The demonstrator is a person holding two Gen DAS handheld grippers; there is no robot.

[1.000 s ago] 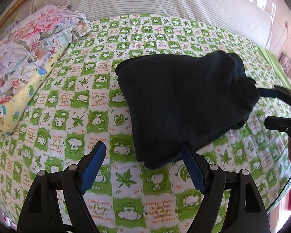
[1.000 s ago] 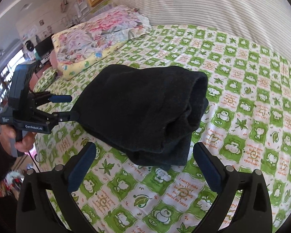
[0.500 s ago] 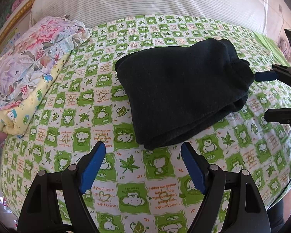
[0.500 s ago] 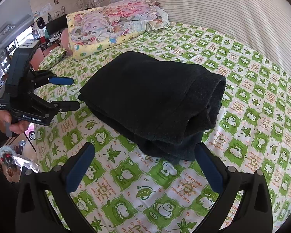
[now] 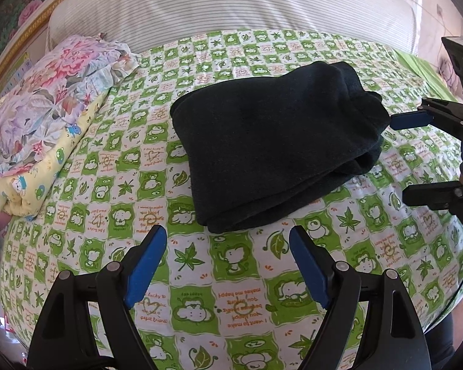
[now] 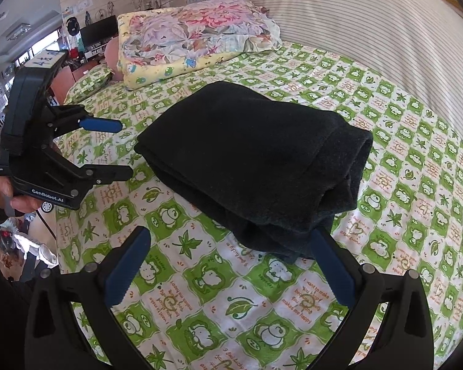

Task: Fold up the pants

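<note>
At nine o'clock in the left wrist view, a floral pillow (image 5: 43,123) is lying against the striped headboard (image 5: 231,6) end of the bed (image 5: 240,296). The left gripper (image 5: 228,262) is hovering at six o'clock, its fingers spread wide and gripping nothing, apart from the cloth. The pants (image 5: 274,160) are sitting at the centre of the green patterned bedsheet as a thick dark bundle, layers stacked, with the rounded fold toward three o'clock. The right gripper (image 5: 398,160) is waiting at three o'clock just beside that fold, fingers likewise wide apart and empty. Judging by the compact shape, the folding itself is looking finished, and both tools are standing off. Any next move is probably only calling for squaring the loose edges at five o'clock, or backing away.
</note>
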